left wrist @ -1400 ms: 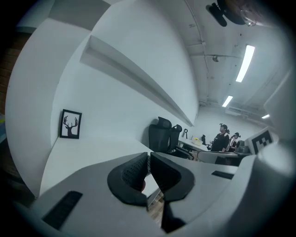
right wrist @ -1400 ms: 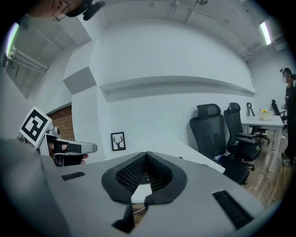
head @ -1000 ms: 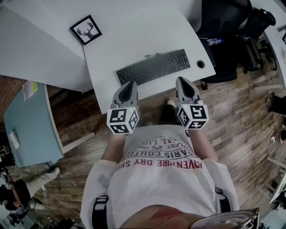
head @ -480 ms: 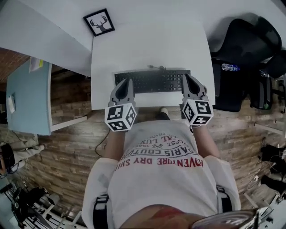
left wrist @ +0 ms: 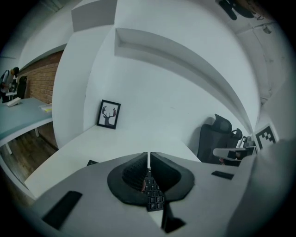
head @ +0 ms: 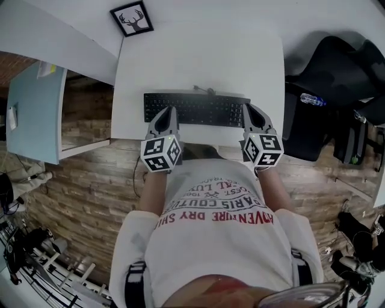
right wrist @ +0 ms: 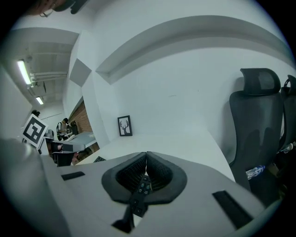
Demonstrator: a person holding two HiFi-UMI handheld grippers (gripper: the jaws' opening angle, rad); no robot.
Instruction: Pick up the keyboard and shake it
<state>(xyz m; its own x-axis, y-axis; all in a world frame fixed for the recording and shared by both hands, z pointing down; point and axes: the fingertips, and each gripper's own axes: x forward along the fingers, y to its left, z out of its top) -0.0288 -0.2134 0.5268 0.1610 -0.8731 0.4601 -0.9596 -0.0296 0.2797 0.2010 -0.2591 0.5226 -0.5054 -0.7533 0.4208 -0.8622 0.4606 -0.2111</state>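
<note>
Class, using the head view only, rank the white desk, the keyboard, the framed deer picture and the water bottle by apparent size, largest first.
1. white desk
2. keyboard
3. framed deer picture
4. water bottle
The bottle lies off the desk, so its distance from the camera may differ; this ranks looks only.

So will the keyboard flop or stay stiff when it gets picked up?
Probably stiff: the keyboard is a long flat slab lying straight on the table. It looks thin, so it is likely light, though lifting one end alone could tip it. Its cable runs off the back edge and may tug when shaken.
</note>
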